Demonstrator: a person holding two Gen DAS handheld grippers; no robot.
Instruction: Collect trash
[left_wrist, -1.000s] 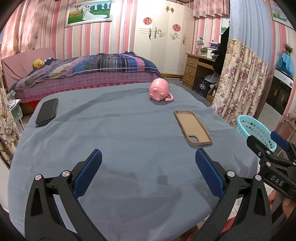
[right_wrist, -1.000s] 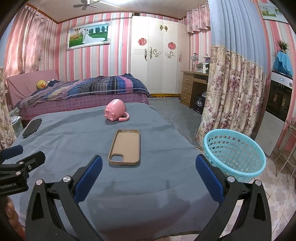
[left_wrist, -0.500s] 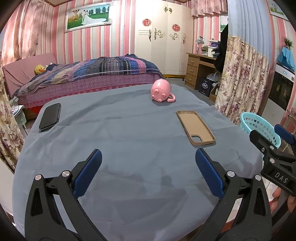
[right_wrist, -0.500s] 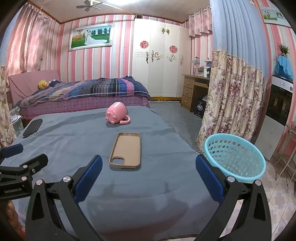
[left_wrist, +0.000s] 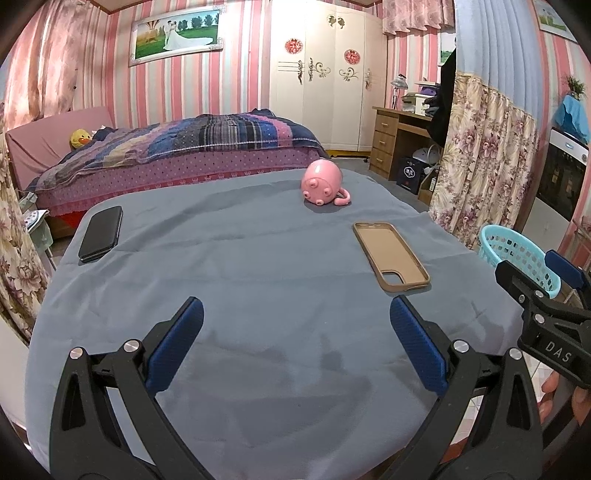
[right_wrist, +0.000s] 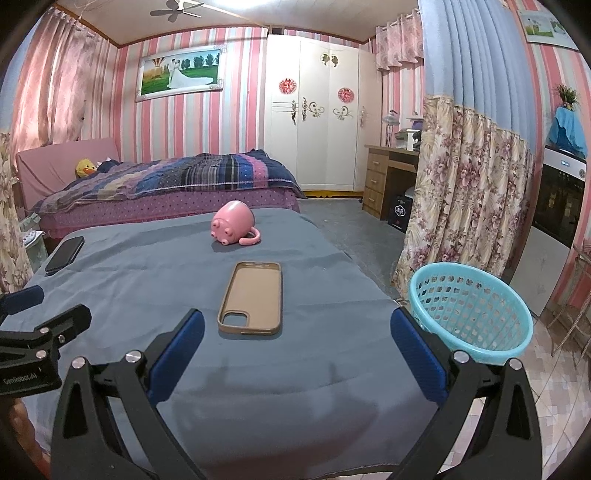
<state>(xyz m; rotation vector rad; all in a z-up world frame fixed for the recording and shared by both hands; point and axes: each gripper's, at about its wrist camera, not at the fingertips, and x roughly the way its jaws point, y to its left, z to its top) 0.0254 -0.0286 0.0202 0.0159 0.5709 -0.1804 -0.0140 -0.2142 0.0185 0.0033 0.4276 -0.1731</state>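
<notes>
While both claws hang over the near edge of the grey-blue cloth, the scene runs left to right like this:

Black phone (left_wrist: 100, 233): flat at the far left edge of the table (left_wrist: 258, 295), long axis running away from the camera, tilted slightly right at the far end.

Left gripper (left_wrist: 295, 332): blue pads spread wide, nothing between them, touching nothing; it hovers above bare cloth, well short of every object.

Pink pig mug (left_wrist: 322, 181): lying on its side at the far middle of the table, snout and base turned toward the cameras, curled handle on its right.

Phone case (left_wrist: 389, 255): tan, empty, hollow side up, flat on the cloth right of centre. In the left wrist view its long axis leans from near-right to far-left; in the right wrist view it runs almost straight away, camera cut-out at the near end.

Right gripper (right_wrist: 295, 332): fingers equally wide apart, holding nothing, in contact with nothing; the case lies just beyond its left pad (right_wrist: 177, 354).

Basket (right_wrist: 469, 310): turquoise mesh, upright on the floor off the table's right side, nothing visible inside.
</notes>
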